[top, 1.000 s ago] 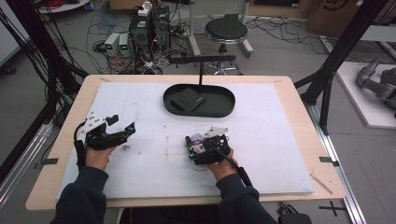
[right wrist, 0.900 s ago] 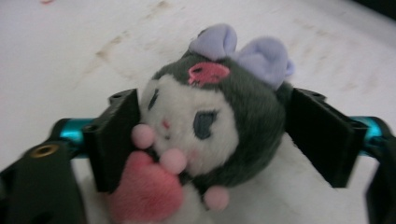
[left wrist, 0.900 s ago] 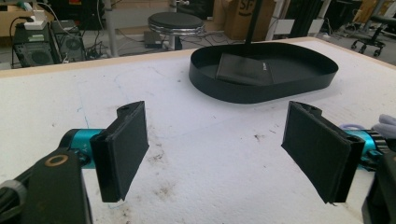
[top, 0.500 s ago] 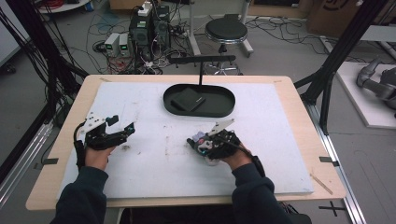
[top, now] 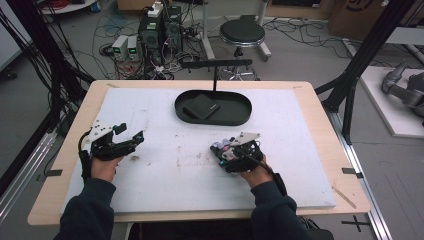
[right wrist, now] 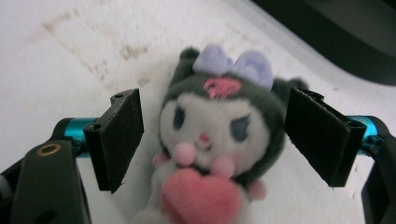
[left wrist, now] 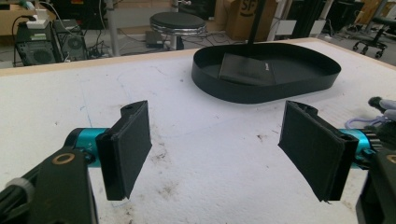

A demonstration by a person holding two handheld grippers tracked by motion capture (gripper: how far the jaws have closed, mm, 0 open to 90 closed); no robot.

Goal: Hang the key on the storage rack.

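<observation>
The right gripper [right wrist: 212, 140] is seen with its jaws apart, having just been opening, and a plush toy [right wrist: 217, 140] lies between them on the white mat [top: 165, 185]. The right pad stands just beside the toy's head; whether either pad touches it cannot be told. The toy has a dark hood, a lilac bow and a pink heart. The left gripper [left wrist: 219, 149] is held wide with nothing between its pads, well apart from the toy. Farther off, a black tray [top: 240, 117] is set on the mat, and a flat dark pad [top: 201, 106] is laid inside it.
</observation>
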